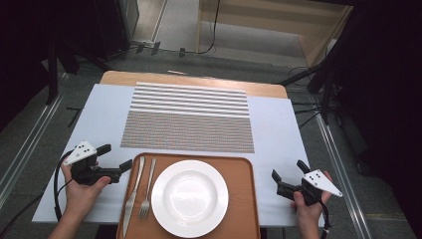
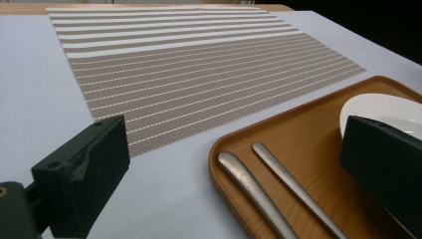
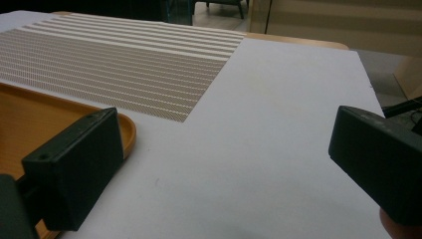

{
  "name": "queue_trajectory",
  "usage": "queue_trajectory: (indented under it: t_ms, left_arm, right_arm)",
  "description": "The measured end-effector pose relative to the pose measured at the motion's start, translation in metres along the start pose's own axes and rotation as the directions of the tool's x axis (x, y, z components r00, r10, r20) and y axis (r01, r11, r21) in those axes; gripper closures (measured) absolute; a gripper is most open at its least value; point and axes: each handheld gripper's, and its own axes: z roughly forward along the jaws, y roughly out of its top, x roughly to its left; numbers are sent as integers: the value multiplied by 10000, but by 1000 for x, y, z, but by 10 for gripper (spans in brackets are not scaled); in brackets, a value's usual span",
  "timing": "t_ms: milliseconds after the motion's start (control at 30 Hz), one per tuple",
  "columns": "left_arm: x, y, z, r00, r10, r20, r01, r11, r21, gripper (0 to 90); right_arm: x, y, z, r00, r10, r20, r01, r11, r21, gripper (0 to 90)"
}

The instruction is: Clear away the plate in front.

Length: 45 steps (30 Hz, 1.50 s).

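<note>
A white plate [image 1: 189,196] rests on an orange-brown tray [image 1: 244,172] at the table's near edge. On the tray, left of the plate, lie a knife [image 1: 133,191] and a fork [image 1: 147,191], side by side. A striped grey-and-white placemat [image 1: 189,117] lies flat behind the tray. My left gripper [image 1: 115,157] is open just left of the tray, with nothing between its jaws; its view shows the knife handle [image 2: 251,186], the fork handle [image 2: 293,186] and the plate rim [image 2: 383,107]. My right gripper [image 1: 288,172] is open right of the tray, holding nothing.
A white sheet [image 1: 278,129] covers the wooden table [image 1: 119,77]. Dark stands and cables [image 1: 318,79] surround the table on the floor. The tray's corner [image 3: 127,132] sits near the right gripper's left jaw.
</note>
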Motion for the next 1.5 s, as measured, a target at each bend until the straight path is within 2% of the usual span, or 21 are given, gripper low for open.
queue_trajectory:
  t_ms: [233,633,933,1200,1500]
  left_arm:
    - [13,-6,-6,9995,-98,-304,99,9999,20,0]
    - [38,-14,-28,9960,-295,-841,285,9995,-130,0]
    - [49,-20,-38,9925,-352,-1172,347,9994,-67,0]
    - [54,-23,-46,9909,-184,-1331,180,9998,-38,0]
    - [59,-26,-50,9852,139,-1709,-131,9999,58,0]
  right_arm:
    - [0,0,0,10000,24,3,-24,10000,12,0]
    - [0,0,0,10000,18,22,-18,10000,29,0]
    - [0,0,1,10000,-32,59,32,10000,47,0]
    - [0,0,1,10000,-17,79,17,10000,49,0]
    - [0,0,1,10000,4,61,-4,10000,50,0]
